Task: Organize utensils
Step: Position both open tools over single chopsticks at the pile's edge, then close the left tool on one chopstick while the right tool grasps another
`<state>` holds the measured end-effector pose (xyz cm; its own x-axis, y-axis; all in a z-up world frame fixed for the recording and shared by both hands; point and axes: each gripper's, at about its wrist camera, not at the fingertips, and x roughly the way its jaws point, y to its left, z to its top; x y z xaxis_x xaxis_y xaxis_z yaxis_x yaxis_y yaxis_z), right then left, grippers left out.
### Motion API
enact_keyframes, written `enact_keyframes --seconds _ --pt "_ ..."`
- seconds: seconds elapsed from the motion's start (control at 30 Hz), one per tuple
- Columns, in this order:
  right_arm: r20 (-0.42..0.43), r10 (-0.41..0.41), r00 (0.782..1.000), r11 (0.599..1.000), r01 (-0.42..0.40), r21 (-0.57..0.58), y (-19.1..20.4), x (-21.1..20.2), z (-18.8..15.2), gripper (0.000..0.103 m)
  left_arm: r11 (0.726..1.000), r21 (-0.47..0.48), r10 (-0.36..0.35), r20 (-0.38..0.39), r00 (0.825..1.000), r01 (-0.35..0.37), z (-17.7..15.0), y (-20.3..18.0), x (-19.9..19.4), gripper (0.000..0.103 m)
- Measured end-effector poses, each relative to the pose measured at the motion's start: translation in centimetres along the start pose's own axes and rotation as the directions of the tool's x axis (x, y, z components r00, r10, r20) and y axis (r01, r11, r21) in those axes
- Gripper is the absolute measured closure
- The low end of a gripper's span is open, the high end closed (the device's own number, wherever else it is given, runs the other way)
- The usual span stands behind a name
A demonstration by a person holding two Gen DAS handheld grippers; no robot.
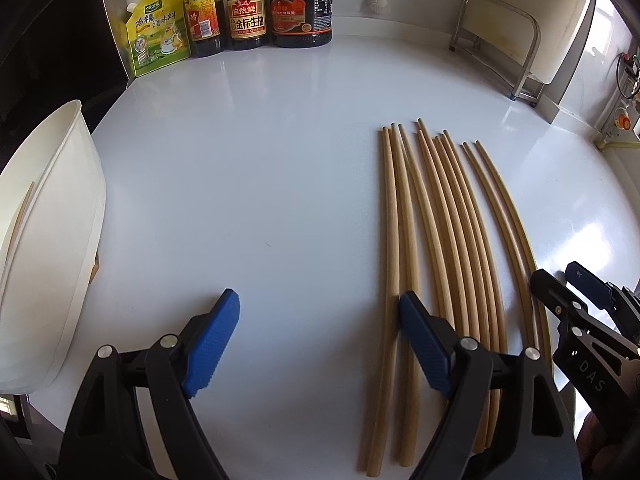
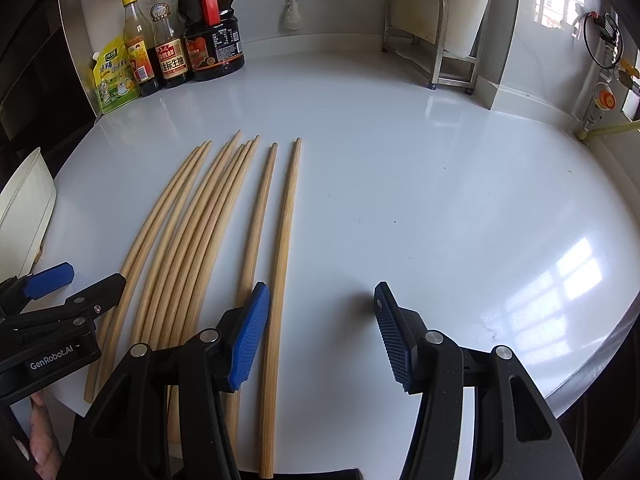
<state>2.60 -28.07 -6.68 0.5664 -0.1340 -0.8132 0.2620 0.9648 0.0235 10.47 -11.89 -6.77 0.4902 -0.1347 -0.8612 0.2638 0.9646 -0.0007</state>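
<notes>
My left gripper (image 1: 320, 312) and right gripper (image 2: 322, 300) gape empty over the long bamboo chopsticks (image 1: 440, 220); bare white round countertop (image 1: 248, 160) lies between them and the white plastic bin (image 1: 60, 220).

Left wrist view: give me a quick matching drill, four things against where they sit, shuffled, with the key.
Things:
1. white container
2. chopsticks
3. sauce bottles
4. metal rack

Places:
A. far right corner of the counter
B. lying in a row on the counter, right of middle
C. left edge of the counter
D. far left, against the back wall, beside a yellow pouch

Pairs: 1-C, 2-B, 3-D, 4-A
</notes>
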Motion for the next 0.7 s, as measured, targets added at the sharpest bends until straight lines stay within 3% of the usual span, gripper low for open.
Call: enact_keyframes --seconds 0.33,0.43,0.5,0.53,0.63,0.67,0.7 --pt "0.021 -0.027 0.999 0.999 0.028 -0.02 0.4 0.1 -0.2 0.051 1.0 0.004 0.009 0.013 1.0 -0.009 1.2 -0.5 0.7 0.021" --pt "0.027 -0.016 0.999 0.999 0.017 -0.04 0.7 0.1 -0.3 0.051 1.0 0.017 0.001 0.022 1.0 -0.001 1.0 -0.7 0.5 0.028" --pt "0.029 -0.003 1.0 0.999 0.005 -0.054 1.1 0.1 -0.3 0.052 0.999 0.032 -0.011 0.025 1.0 0.01 0.9 -1.1 0.2 0.041" --pt "0.032 0.004 0.999 0.998 -0.002 -0.063 1.2 0.1 -0.3 0.057 0.999 0.04 -0.017 0.027 1.0 0.016 0.8 -1.2 0.1 0.045" --pt "0.036 0.019 0.999 0.996 -0.016 -0.089 1.9 -0.1 -0.4 0.081 0.998 0.057 -0.036 0.026 0.999 0.034 0.7 -1.6 -0.2 0.066" --pt "0.036 0.018 0.999 0.995 -0.014 -0.095 2.0 -0.1 -0.4 0.092 0.997 0.061 -0.044 0.023 0.999 0.043 0.7 -1.8 -0.3 0.078" --pt "0.036 0.019 0.999 0.995 -0.015 -0.095 2.0 -0.1 -0.4 0.096 0.997 0.061 -0.053 0.018 0.998 0.052 0.7 -1.8 -0.4 0.091"
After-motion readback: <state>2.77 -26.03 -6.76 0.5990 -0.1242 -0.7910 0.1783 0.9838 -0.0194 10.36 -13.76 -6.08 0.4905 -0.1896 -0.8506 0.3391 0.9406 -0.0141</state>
